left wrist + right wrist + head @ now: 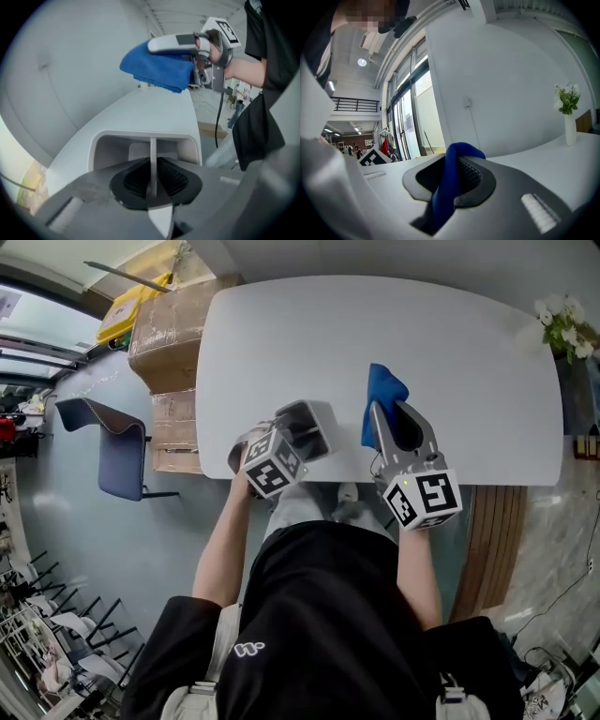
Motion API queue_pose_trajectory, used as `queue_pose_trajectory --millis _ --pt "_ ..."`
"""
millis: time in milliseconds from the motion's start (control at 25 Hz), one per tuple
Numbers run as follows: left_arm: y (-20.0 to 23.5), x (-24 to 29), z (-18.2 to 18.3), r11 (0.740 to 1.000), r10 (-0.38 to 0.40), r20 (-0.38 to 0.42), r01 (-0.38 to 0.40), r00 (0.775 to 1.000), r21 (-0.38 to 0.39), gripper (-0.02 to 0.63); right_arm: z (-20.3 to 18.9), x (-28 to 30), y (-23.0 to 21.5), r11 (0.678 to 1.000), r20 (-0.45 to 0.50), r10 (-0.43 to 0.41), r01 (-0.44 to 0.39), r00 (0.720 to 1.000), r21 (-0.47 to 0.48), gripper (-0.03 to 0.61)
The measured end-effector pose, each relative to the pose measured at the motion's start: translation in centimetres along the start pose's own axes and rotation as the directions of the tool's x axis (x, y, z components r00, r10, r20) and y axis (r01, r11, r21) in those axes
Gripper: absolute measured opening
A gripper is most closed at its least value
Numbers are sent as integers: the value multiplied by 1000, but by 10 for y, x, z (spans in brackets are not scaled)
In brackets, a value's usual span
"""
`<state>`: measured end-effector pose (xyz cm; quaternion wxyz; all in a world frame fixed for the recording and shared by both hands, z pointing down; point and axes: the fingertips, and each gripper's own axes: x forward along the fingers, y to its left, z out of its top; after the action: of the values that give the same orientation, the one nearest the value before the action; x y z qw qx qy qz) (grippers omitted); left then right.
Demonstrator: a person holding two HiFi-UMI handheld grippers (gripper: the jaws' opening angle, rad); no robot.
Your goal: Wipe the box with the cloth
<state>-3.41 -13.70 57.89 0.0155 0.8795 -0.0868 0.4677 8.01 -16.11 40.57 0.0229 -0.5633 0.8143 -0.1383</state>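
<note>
at near table point(375, 324) edge | left tongs point(151, 182) clamped on white box point(159, 110) wall | right tongs point(452, 174) pinching blue cloth point(384, 388) | risk: box may pivot on thin-wall grip under wipe pressure

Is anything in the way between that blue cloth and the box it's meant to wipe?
Nothing visible. The blue cloth, pinched in the right claw, sits beside the box, which the left claw holds by its wall; only bare table shows between them.

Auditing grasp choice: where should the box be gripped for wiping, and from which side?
Likely the thin wall of the box, edge-on from the near side, as the left gripper does: it fits between the jaws and leaves other faces open to the cloth.
</note>
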Motion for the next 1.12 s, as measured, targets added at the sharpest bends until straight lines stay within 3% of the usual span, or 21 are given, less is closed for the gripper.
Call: queue_pose_trajectory --millis 160,360,480,600,760,1120 --pt "7 -24 19 990 42 167 -19 985 -139 54 6 1 5 999 14 41 -41 999 -13 55" --pt "14 -54 38 967 92 327 -5 940 -256 54 17 0 16 988 29 150 -148 988 -45 55" --pt "16 -70 52 952 119 399 9 909 -305 54 24 -4 28 963 27 260 -257 965 -81 55" --pt "11 -76 55 944 117 434 35 893 -328 54 27 -11 47 912 2 393 -390 919 -128 55" --pt "6 -85 64 948 106 457 50 883 -315 54 26 -25 77 815 -67 549 -551 833 -180 55" --pt "-14 -100 88 979 25 481 77 877 -191 54 11 -56 117 629 -247 699 -741 671 -234 55"
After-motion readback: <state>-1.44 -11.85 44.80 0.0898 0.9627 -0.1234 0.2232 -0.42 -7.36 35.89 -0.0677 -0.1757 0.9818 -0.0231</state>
